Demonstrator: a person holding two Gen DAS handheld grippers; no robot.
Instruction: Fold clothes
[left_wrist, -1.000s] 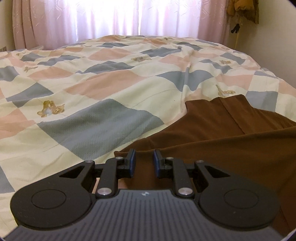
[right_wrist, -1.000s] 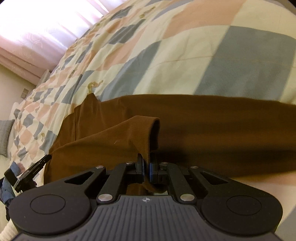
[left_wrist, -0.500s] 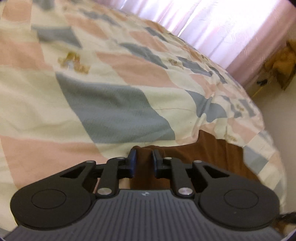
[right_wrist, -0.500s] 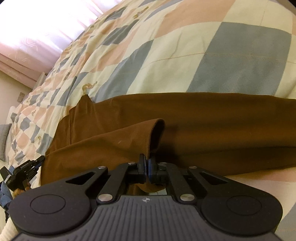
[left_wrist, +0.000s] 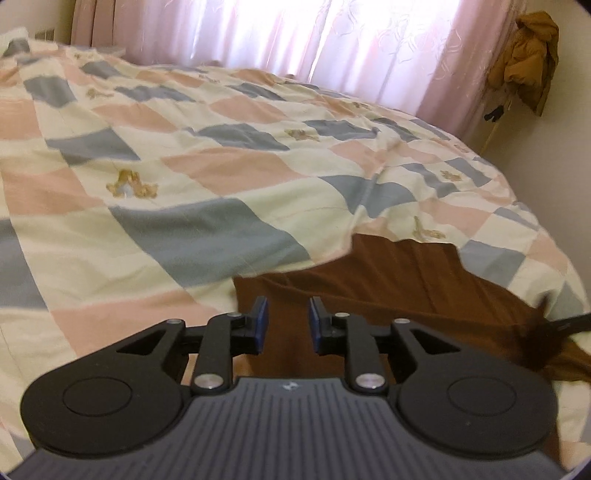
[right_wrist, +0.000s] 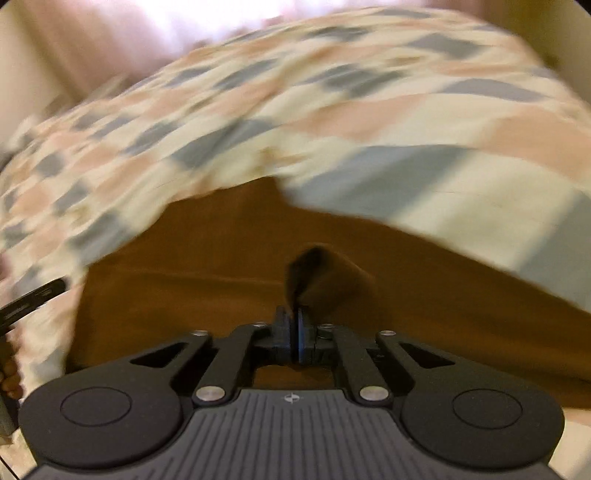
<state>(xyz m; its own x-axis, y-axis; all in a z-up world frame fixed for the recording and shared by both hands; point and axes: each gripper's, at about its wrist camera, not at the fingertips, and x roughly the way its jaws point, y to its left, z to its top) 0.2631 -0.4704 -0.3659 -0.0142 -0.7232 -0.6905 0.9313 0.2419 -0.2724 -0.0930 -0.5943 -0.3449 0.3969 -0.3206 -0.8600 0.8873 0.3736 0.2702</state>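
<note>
Since the frames a moment back, the left tongs (left_wrist: 284, 320) have spread wider and tipped up from the quilt toward the window, and the right-wrist view has swung round and gone blurry. The right tongs (right_wrist: 294, 329) are pressed together, pinching a raised flap of the brown garment (right_wrist: 229, 280); the cloth stands up at 12 o'clock from the tips like a small tent. The left tongs are spread w/ nothing between the pads, garment edge just beyond them at 12 to 1 o'clock.

The garment lies on the checked quilt (left_wrist: 207, 236) at the near edge of the bed, spreading to 3 o'clock in the left view, where the right tool's tip (left_wrist: 570, 320) pokes in. Curtains (left_wrist: 369, 40) sit at 12, a tan jacket (left_wrist: 528, 59) hangs at 1 to 2.

Step in hand, prob.: carrying a lifted flap across for a fold. Next calls for laying it flat and square on the body of the garment, w/ the left tongs taking a matching edge or steadying it.

Hard to read: which part of the garment is pinched (sleeve or hem), its full outline (near side cut off by the tools), and the right view's motion blur.
</note>
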